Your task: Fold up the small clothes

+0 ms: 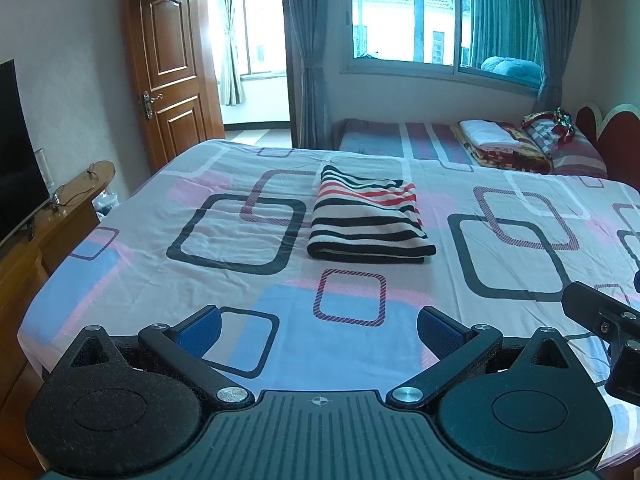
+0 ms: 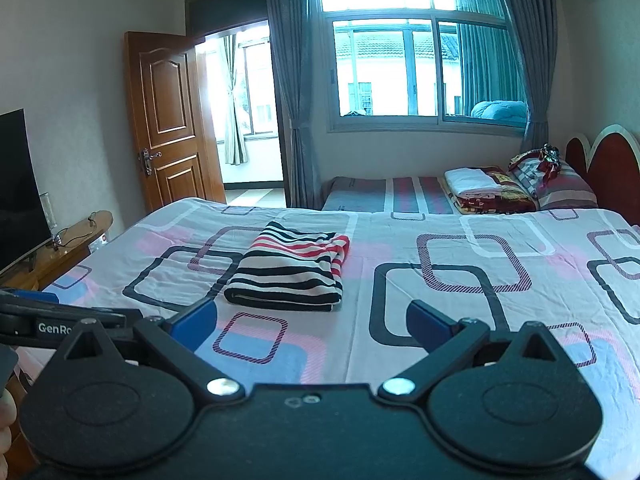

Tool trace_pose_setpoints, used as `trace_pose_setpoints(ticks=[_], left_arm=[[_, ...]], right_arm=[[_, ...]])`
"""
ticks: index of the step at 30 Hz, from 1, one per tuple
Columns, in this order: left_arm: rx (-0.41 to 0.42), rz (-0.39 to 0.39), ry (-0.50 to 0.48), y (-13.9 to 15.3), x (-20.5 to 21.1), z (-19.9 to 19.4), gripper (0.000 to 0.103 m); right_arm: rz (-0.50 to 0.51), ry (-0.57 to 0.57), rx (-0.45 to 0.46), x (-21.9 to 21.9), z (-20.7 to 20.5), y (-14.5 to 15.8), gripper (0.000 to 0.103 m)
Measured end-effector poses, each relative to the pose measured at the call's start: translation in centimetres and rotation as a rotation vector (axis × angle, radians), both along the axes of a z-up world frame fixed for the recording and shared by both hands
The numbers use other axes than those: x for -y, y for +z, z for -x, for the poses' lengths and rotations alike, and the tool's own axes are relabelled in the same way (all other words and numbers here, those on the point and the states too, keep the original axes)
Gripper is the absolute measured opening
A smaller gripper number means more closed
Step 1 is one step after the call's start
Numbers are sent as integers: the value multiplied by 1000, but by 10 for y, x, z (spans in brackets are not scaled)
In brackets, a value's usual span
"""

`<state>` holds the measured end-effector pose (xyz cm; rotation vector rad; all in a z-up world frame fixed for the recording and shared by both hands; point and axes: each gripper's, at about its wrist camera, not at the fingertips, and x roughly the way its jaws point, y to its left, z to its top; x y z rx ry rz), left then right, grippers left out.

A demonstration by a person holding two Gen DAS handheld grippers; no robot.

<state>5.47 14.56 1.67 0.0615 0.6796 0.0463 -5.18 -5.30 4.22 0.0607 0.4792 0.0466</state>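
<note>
Two matte black handheld tongs are seen. The left tongs (image 1: 318, 326) carry blue ribbed pads (image 1: 438, 330), silver pivot screws and a ribbed body with a crosshair mark. The right tongs (image 2: 312, 322) are matched, with blue pads (image 2: 196, 322); white "GenRo" lettering is seen alongside.

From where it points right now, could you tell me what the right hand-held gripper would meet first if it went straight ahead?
Probably the bedsheet first, since the open right hand-held gripper aims low over the bed; the folded striped garment lies just beyond, slightly left. Depth is uncertain.
</note>
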Motion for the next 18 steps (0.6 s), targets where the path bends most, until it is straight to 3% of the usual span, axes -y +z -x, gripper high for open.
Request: trace_pose_setpoints(ticks=[18], left_arm=[[-19,-12,-22,-5,3,-13,103]], right_arm=[[-7,8,-18,3,-9,-3,101]])
